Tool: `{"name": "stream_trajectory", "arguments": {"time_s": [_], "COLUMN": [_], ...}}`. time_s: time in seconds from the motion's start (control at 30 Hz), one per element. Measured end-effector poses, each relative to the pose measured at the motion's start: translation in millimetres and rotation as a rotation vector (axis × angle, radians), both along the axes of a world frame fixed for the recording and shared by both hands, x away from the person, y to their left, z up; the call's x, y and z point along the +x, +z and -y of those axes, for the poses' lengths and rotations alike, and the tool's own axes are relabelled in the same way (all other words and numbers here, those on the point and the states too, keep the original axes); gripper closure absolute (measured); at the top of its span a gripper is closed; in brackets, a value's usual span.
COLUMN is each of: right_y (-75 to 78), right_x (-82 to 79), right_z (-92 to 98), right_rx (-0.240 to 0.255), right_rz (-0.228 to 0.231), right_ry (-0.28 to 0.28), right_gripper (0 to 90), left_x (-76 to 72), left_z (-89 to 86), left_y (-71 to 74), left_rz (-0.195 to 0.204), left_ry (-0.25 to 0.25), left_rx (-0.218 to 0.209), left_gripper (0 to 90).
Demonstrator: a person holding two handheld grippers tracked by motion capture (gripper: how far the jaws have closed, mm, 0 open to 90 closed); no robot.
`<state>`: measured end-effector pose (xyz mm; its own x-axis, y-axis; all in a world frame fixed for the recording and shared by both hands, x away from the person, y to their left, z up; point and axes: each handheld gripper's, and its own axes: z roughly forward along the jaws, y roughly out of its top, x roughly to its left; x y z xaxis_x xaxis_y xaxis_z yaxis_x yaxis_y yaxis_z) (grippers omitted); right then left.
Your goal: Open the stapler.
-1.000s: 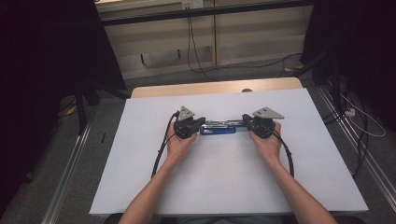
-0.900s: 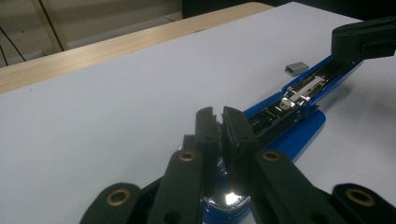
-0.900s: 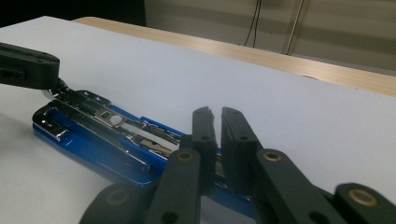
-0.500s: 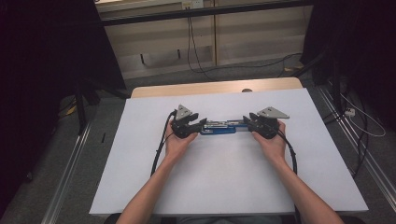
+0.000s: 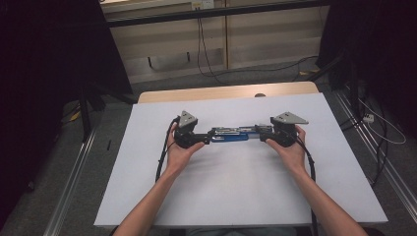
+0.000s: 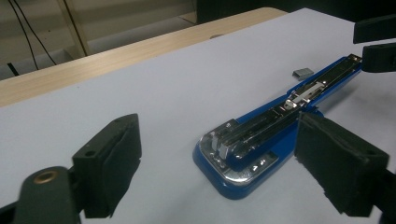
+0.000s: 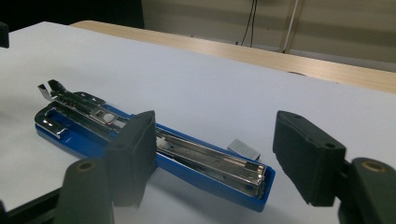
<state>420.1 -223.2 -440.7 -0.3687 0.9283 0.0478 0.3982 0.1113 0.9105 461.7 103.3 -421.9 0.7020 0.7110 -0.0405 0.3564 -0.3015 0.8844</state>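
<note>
I had a blue stapler (image 5: 235, 135) lying near the middle of the white-covered table (image 5: 236, 196), laid open lengthwise between my two hands, its metal staple channel facing up. My left hand-held gripper (image 5: 195, 139) sat at one end of it and my right hand-held gripper (image 5: 268, 137) at the other. In the left gripper view the jaws stood wide apart around nothing, with the rounded chrome-trimmed end of the stapler (image 6: 243, 156) lying just ahead of them and nearer the right-hand pad. In the right gripper view the jaws were likewise spread and empty, the square end of the stapler (image 7: 210, 175) lying between and just beyond them. A small strip of staples (image 7: 242, 148) rested on the table just beside the blue base, on its far side. I judged the stapler to be stiff and fairly heavy for its size, metal over a hard plastic shell, so it would not give under the pads, but its smooth painted sides and polished channel could slip. The hinged parts could also swing if I lifted it by one end only. The best hold seemed to be across the blue base's long flat sides, low down, clear of the spring pusher. The loose staples looked light and brittle, likely to break apart if pinched hard.
</note>
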Motion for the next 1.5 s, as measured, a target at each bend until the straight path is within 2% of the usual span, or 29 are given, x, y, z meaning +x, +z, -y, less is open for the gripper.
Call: {"name": "stream_trajectory", "arguments": {"time_s": [0.07,0.13,0.27,0.37,0.5,0.63,0.7,0.83,0.97,1.1,1.2,1.4,1.5], "right_y": [0.4,0.0,-0.9,0.2,2.8,2.3,2.4,4.7,5.7,5.1,5.8,6.1,6.7], "right_x": [-1.2,-2.4,-3.6,-5.6,-6.5,-5.1,-4.9,-4.1,-3.7,-3.7,-3.8,-2.7,-3.4], "right_z": [-0.2,0.4,4.7,7.8,10.0,7.8,6.6,6.5,8.6,9.1,9.2,11.9,13.6], "right_rx": [-0.003,-0.011,0.000,0.008,0.011,0.003,-0.004,0.006,0.027,0.025,0.022,0.027,0.015], "right_rz": [-0.003,-0.008,-0.023,-0.026,-0.018,-0.029,-0.033,-0.038,-0.039,-0.046,-0.041,-0.037,-0.041], "right_ry": [0.011,0.011,0.004,0.007,0.014,0.030,0.039,0.046,0.041,0.041,0.040,0.035,0.018], "right_gripper": [26.7,24.8,21.6,19.6,18.7,17.8,17.6,17.3,17.1,17.0,16.9,16.0,14.8], "left_x": [-3.7,-7.3,-12.4,-17.6,-22.5,-29.5,-34.6,-44.7,-55.9,-66.3,-73.6,-85.2,-91.8], "left_z": [-2.2,-4.4,-10.0,-15.2,-23.9,-32.8,-37.3,-45.9,-53.6,-61.1,-66.0,-73.4,-75.4], "left_y": [1.0,1.1,2.7,3.5,2.7,5.0,5.3,5.3,6.5,5.4,3.5,5.5,9.1], "left_rz": [0.006,0.017,0.016,0.033,0.014,0.016,0.023,0.026,0.060,0.049,0.039,0.021,0.046], "left_ry": [-0.003,-0.006,-0.004,-0.005,0.003,0.019,0.033,0.029,0.070,0.067,0.055,0.057,0.049], "left_rx": [0.006,0.015,-0.020,-0.016,-0.039,-0.058,-0.053,-0.056,-0.025,-0.034,-0.062,-0.056,-0.052], "left_gripper": [11.1,12.2,9.9,6.6,5.6,5.6,5.7,5.8,5.9,6.0,5.9,5.9,5.9]}}
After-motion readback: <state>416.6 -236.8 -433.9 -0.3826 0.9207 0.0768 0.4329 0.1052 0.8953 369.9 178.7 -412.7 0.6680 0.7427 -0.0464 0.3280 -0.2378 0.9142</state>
